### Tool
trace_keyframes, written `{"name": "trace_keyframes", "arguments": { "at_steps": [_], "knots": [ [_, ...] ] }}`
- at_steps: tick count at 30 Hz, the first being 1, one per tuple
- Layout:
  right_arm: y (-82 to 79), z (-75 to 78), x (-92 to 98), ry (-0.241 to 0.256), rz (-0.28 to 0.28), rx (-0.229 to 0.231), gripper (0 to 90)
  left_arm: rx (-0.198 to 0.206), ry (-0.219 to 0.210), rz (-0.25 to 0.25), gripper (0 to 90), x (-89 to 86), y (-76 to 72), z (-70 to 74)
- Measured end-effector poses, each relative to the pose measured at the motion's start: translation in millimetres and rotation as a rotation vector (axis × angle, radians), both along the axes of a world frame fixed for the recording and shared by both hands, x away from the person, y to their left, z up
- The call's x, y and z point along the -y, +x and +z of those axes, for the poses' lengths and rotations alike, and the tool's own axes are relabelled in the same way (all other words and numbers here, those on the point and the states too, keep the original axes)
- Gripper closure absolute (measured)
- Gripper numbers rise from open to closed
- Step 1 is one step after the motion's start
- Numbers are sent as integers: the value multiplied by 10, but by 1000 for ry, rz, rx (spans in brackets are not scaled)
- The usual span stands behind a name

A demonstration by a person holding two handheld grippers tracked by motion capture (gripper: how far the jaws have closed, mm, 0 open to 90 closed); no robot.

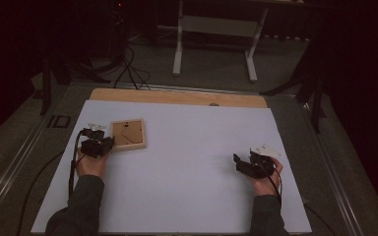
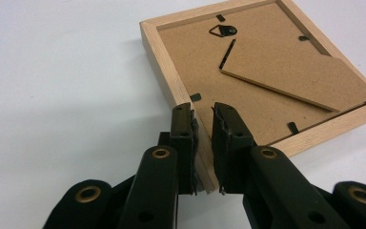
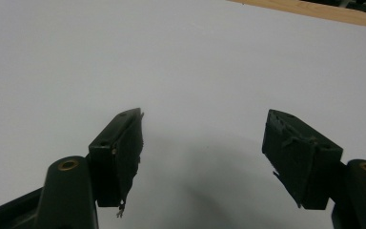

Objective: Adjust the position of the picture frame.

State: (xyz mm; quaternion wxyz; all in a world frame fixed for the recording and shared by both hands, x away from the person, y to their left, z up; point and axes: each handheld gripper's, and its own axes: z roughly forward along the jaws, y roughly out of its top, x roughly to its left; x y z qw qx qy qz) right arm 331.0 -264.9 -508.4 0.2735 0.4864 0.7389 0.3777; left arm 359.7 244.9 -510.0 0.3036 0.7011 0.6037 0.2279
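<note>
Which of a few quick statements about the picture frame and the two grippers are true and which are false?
1. The left gripper has its jaws closed on the wooden rim of the picture frame. True.
2. The picture frame lies face up with its glass showing. False: it lies back side up, with the brown backing board, easel stand and hanging hook on view.
3. The right gripper has its jaws wide apart with nothing between them. True.
4. The right gripper touches the picture frame. False: it sits over the bare white table top, far from the frame.
5. The frame lies near the left hand. True.
</note>
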Motion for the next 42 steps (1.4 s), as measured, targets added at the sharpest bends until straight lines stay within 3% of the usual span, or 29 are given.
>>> {"name": "trace_keyframes", "arguments": {
  "at_steps": [26, 42],
  "knots": [
    [0, 1, -7, 3, 4, 3, 305, 15, 6, -178, 799, 548, -1, -2],
    [-4, 6, -5, 4, 8, 7, 327, 27, 14, -257, 801, 832, -31, -5]
  ]
}}
